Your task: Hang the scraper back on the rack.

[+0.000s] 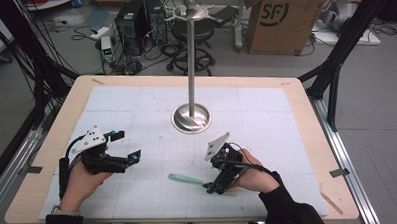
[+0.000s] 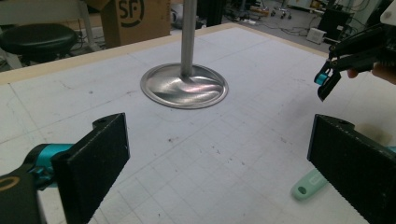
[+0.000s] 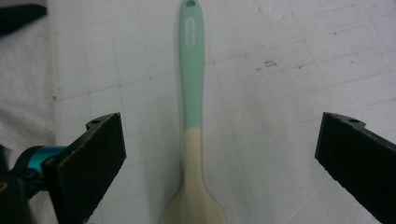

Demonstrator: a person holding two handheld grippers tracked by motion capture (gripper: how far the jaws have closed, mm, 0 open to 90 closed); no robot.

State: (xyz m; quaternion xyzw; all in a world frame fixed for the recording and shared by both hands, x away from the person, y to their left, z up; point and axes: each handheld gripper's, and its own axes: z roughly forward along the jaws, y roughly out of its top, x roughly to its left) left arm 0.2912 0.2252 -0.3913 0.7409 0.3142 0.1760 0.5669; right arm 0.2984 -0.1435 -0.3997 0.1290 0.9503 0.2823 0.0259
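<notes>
A spatula [image 1: 186, 179] with a mint-green handle and a cream head lies flat on the white gridded mat [image 1: 136, 104], near the front. My right gripper [image 1: 210, 179] is open and angled down over the head end. In the right gripper view the spatula [image 3: 192, 70] runs away between the wide-apart jaws of the right gripper [image 3: 224, 158], untouched. My left gripper [image 1: 126, 145] is held at the front left, open and empty. In the left gripper view, the left gripper [image 2: 224, 163] faces the mat, with the spatula's handle tip [image 2: 308, 184] beside its right jaw and the right gripper [image 2: 327, 84] farther off.
A metal stand [image 1: 190, 118] with a round base and a tall pole rises from the mat's middle, also seen as the stand's base [image 2: 184, 86]. Beyond the wooden table [image 1: 306, 93] are a cardboard box [image 1: 283, 19], a stool [image 1: 196, 32], a computer tower [image 1: 133, 19] and cables.
</notes>
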